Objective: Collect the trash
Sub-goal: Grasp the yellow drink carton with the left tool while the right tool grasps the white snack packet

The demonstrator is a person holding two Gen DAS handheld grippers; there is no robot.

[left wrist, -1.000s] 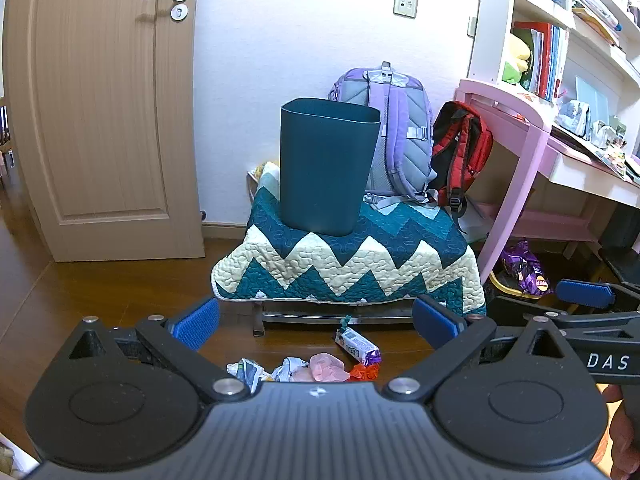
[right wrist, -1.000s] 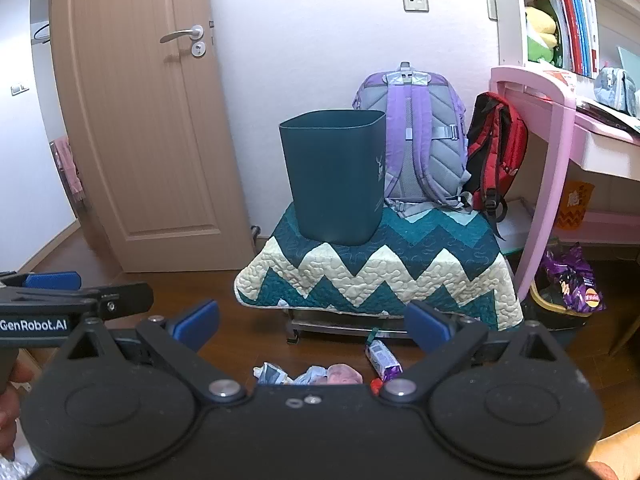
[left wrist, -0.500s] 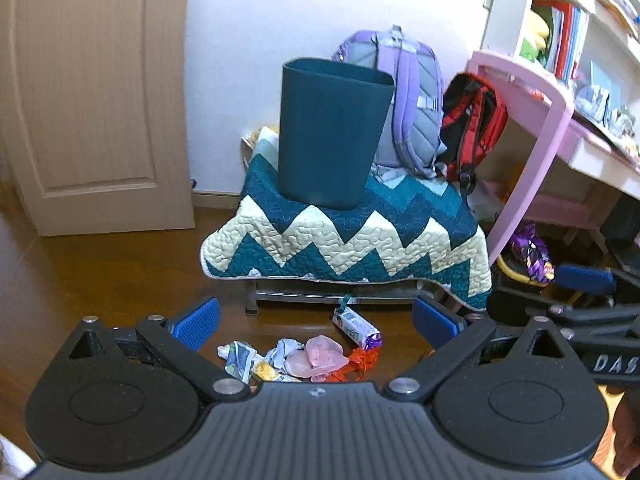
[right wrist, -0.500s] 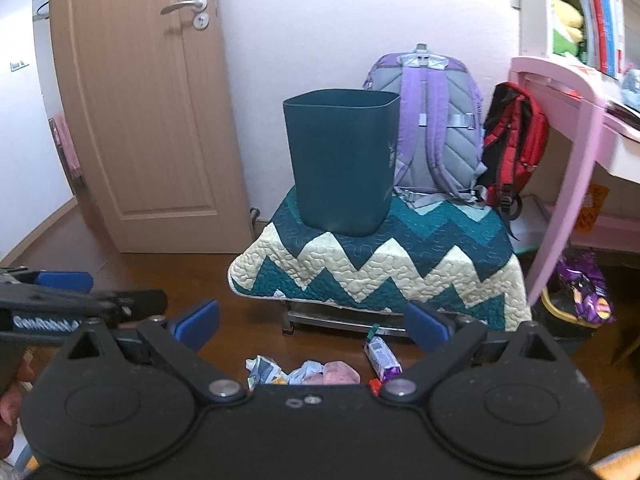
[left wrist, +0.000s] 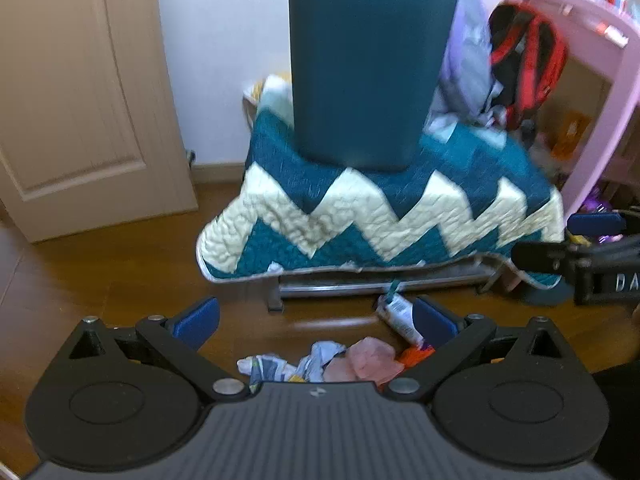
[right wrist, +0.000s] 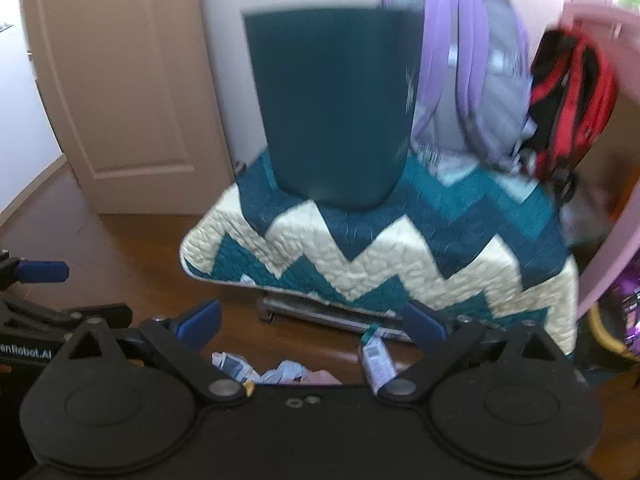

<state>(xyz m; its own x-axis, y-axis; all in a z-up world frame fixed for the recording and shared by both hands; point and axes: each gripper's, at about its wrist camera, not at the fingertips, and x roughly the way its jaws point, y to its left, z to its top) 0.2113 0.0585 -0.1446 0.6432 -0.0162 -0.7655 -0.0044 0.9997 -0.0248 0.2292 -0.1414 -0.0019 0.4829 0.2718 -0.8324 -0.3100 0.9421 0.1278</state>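
Two grippers face the same target, and neither holds anything. Your left gripper (left wrist: 316, 318) has its blue pads spread wide, framing the trash (left wrist: 332, 362) on the floor (left wrist: 100, 268); your right gripper (right wrist: 312, 322) is spread just as wide and sees the same heap from slightly further right. The trash lies on the wood just in front of the low bench, apart from both sets of pads: crumpled wrappers (left wrist: 276, 364), a pink scrap (left wrist: 370, 360), something orange, and a small carton (left wrist: 400, 316) lying tilted beside the left gripper's right-hand pad. The bin (left wrist: 368, 68) stands upright on the quilt (left wrist: 400, 208) that drapes the bench, directly above and behind the heap, so a lift from floor to rim looks short. Bags (right wrist: 480, 64) lean against the wall behind it, beside a pink desk (left wrist: 600, 60). Wide jaws here read as preparation: loose, irregular litter is easier to straddle before closing.

Compared with a second ago, both views have pitched downward and moved closer. The door (left wrist: 80, 92) handle and wall socket have left the top of the frame, the bin fills more of it, and more of the heap shows between the pads. Finger spacing is unchanged. Motion blur suggests the descent is under way.
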